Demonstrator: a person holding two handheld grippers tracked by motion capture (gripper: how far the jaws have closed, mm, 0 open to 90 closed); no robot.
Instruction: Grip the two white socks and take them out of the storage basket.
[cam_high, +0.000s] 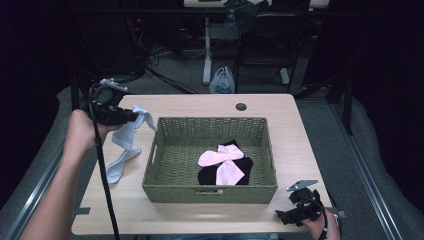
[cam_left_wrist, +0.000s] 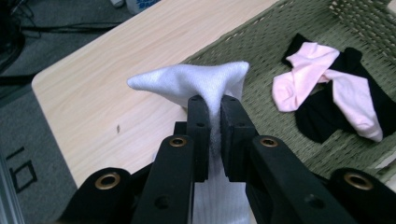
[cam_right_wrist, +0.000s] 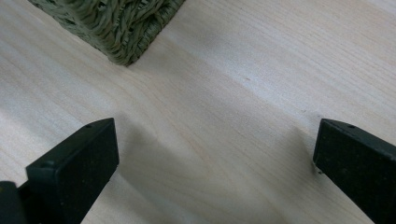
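Observation:
My left gripper (cam_high: 134, 116) is shut on a white sock (cam_high: 124, 145), lifted above the table left of the green woven basket (cam_high: 165, 187). The sock hangs down from the jaws, its lower end resting on the table. In the left gripper view the sock (cam_left_wrist: 196, 81) is pinched between the two black jaws of that gripper (cam_left_wrist: 214, 105), its toe sticking out ahead. Inside the basket (cam_left_wrist: 261, 42) lie two pink socks (cam_high: 222, 162) on black socks (cam_high: 205, 176). My right gripper (cam_high: 280, 217) rests open near the table's front right corner; its view shows that gripper (cam_right_wrist: 215, 144) with bare tabletop between its jaws.
The light wooden table (cam_high: 295, 135) has a round cable hole (cam_high: 241, 106) at the back. A basket corner (cam_right_wrist: 116, 28) lies ahead of the right gripper. Behind the table stand a desk leg and a white plastic bag (cam_high: 222, 81) on the floor.

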